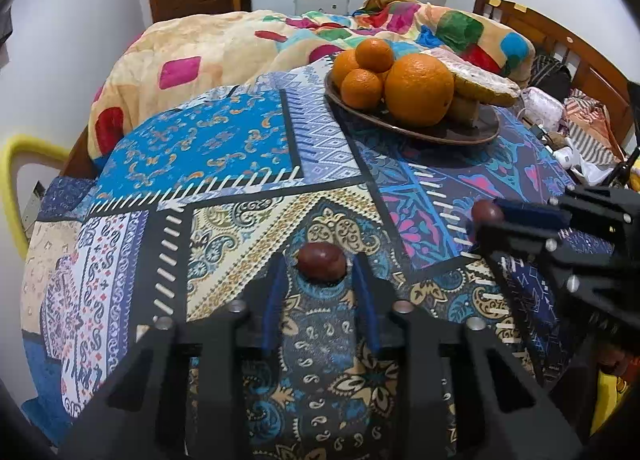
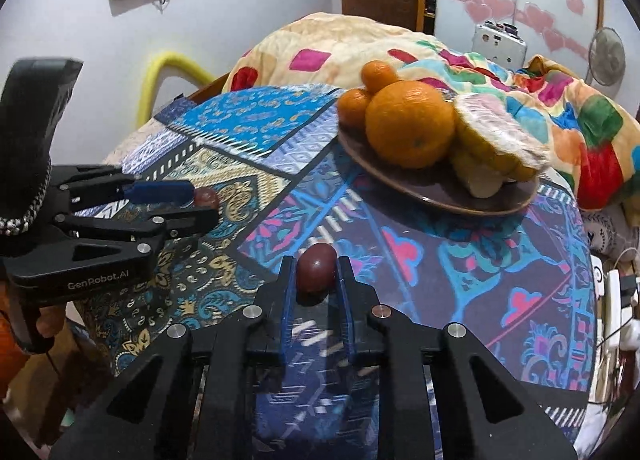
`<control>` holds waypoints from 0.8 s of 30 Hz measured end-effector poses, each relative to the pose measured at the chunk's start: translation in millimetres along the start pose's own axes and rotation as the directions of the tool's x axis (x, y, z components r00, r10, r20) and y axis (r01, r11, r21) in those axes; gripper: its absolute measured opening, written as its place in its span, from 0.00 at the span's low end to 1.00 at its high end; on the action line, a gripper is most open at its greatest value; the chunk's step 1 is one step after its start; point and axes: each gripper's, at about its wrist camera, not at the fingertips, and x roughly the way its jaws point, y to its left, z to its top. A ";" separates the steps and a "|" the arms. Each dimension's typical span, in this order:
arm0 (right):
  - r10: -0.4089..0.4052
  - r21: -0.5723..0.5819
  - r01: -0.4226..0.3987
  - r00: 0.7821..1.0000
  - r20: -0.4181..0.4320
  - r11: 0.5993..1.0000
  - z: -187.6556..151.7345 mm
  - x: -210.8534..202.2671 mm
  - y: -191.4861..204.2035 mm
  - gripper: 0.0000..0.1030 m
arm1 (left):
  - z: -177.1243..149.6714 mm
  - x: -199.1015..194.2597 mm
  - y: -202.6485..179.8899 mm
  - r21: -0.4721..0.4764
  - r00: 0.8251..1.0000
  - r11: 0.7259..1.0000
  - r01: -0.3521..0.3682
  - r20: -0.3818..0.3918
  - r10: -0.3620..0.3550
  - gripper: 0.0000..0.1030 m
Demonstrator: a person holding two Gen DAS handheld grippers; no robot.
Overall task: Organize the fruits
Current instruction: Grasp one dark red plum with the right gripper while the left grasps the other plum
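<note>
My left gripper (image 1: 320,268) is shut on a small dark red fruit (image 1: 321,262) just above the patterned tablecloth; it also shows in the right wrist view (image 2: 200,199) with its fruit (image 2: 206,197). My right gripper (image 2: 314,272) is shut on a second dark red fruit (image 2: 315,266); it shows at the right of the left wrist view (image 1: 486,219) with that fruit (image 1: 486,211). A brown plate (image 1: 460,131) at the table's far side holds a large orange (image 1: 419,88), smaller oranges (image 1: 362,88) and wrapped yellow fruit (image 1: 486,85).
The round table carries a blue patchwork cloth (image 1: 224,155). A bed with a bright blanket (image 1: 200,47) lies behind it. A yellow chair frame (image 1: 12,175) stands at the left. Clutter and cables (image 1: 576,147) lie at the right edge.
</note>
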 end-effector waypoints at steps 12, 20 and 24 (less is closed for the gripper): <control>-0.080 0.085 0.076 0.996 0.042 0.994 7.1 -23.3 -45.0 0.17 | 17.5 -7.3 -15.1 0.020 0.999 1.000 0.019 0.032 -0.019 0.18; -0.100 0.088 0.094 0.993 0.068 0.992 20.3 -28.0 -55.6 0.17 | 45.3 -8.3 -40.0 0.057 0.995 0.997 0.055 0.075 -0.060 0.18; -0.090 0.079 0.084 0.994 0.066 0.993 27.7 -22.5 -59.6 0.17 | 62.2 0.0 -46.4 0.054 0.994 0.996 0.069 0.076 -0.073 0.18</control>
